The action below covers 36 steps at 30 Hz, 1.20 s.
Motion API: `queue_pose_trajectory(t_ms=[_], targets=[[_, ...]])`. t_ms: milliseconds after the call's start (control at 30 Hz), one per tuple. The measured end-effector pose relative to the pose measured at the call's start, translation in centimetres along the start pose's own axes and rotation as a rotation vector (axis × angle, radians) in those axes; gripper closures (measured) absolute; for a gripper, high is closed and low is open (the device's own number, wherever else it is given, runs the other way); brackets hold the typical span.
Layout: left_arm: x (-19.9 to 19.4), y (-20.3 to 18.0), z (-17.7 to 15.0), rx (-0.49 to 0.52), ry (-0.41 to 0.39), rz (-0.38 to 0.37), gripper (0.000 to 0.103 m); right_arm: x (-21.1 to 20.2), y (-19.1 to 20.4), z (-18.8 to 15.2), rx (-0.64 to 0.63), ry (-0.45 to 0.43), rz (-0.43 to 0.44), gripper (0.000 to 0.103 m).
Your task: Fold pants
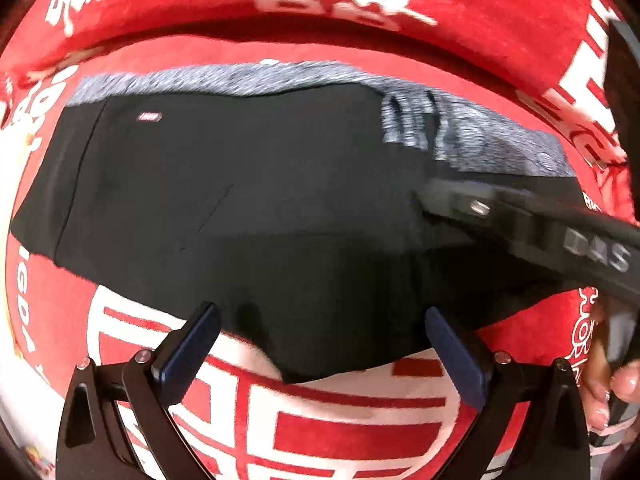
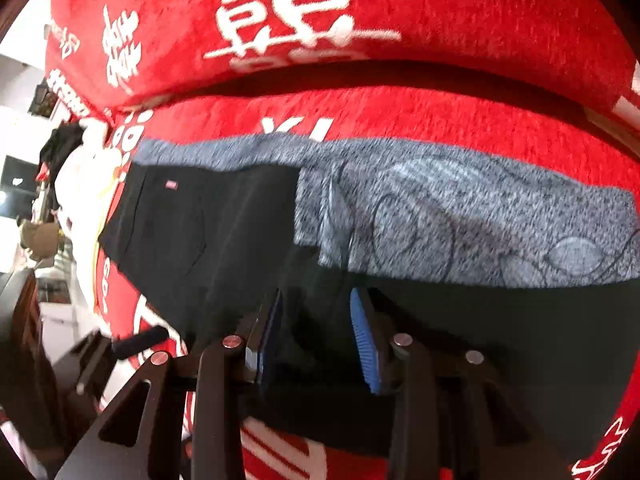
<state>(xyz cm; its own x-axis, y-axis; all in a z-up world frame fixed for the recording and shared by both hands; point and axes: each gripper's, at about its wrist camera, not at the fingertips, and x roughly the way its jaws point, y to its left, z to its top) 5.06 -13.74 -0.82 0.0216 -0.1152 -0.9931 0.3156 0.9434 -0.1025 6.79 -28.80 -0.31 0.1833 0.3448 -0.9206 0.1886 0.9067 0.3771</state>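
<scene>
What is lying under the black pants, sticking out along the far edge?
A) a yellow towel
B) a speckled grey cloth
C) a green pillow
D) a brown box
B: a speckled grey cloth shows past the far edge of the black pants, with the pants lying over its near part, all on the red blanket.

Black pants [image 1: 248, 200]; grey-marled garment [image 2: 460, 216]; red white-lettered blanket [image 2: 400, 112]

Motion blurs the grey garment [image 1: 460, 136] (its print unreadable).
</scene>
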Motion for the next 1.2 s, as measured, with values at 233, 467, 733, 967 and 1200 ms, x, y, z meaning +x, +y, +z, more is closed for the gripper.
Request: queue_pose_trajectory(t_ms=[233, 467, 733, 967, 1200], targets=[[-0.9, 1.7, -0.2, -0.017, -0.009, 0.02, 0.0, -1.2, 0.4, -2.2, 0.005, 0.022, 0.017, 0.063], [-1.3, 2.5, -0.1, -0.025, -0.012, 0.021, 0.0, -2.5, 0.2, -4.5, 0.054, 0.037, 0.021, 0.063], [-0.4, 1.6, 0.9, -0.03, -0.023, 0.012, 0.0, -2.8, 1.5, -5.4, 0.06, 0.03, -0.017, 0.063], [-1.0, 3.3, 0.5, -0.052, -0.051, -0.026, 0.0, -4.1, 4.5, -6.6, -0.134, -0.067, -0.298, 0.063], [-0.9, 3.9, 0.3, -0.042, -0.055, -0.032, 0.0, -2.5, 6.5, -9.0, -0.351, -0.061, -0.413, 0.063]])
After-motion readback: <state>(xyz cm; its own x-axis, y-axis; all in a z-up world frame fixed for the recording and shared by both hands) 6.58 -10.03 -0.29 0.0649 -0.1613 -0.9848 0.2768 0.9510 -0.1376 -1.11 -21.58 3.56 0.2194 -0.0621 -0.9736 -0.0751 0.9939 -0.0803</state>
